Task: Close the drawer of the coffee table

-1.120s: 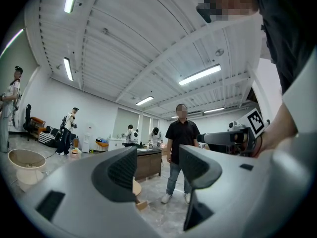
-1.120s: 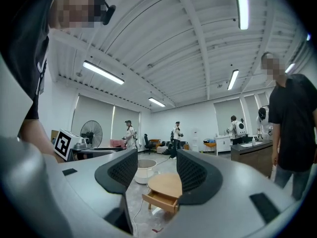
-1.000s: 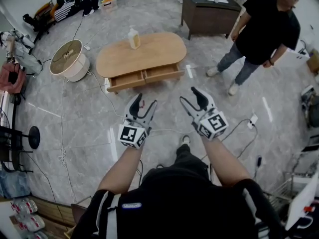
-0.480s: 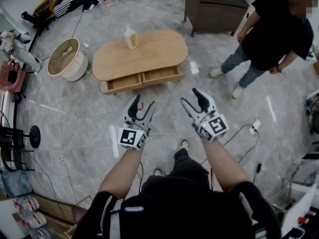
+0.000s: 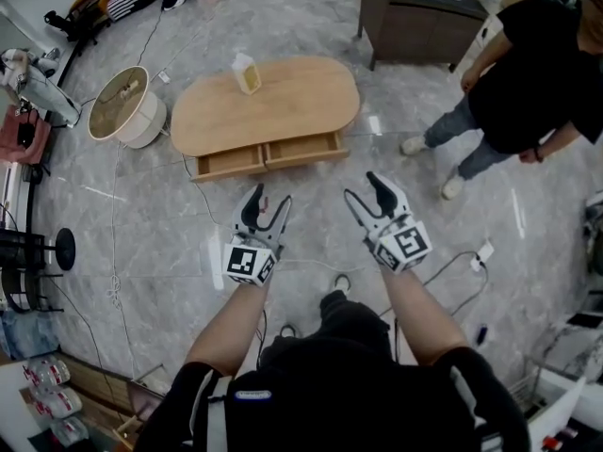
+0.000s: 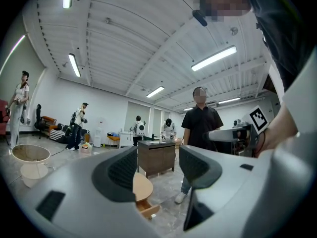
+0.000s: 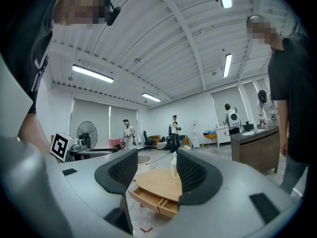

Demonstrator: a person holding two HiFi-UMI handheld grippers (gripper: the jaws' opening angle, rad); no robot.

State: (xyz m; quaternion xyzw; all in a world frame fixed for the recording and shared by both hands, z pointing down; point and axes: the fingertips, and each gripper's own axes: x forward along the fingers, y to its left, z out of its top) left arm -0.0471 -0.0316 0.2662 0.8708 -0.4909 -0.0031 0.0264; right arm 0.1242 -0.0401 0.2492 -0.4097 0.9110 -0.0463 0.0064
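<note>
Pale wood drawers (image 5: 303, 147) of the coffee table (image 5: 283, 97) still stand pulled out, ahead of both tongs and well apart. Left gripper (image 5: 268, 201) and right gripper (image 5: 363, 188) hover wide open, empty. Gap unchanged; approach barely begun.

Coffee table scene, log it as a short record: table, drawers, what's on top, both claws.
table: oval wooden coffee table, ahead on the floor
drawers: two drawers side by side, both pulled out
on top: one bottle near the far edge
left claw: open, empty, short of the table
right claw: open, empty, short of the table
</note>
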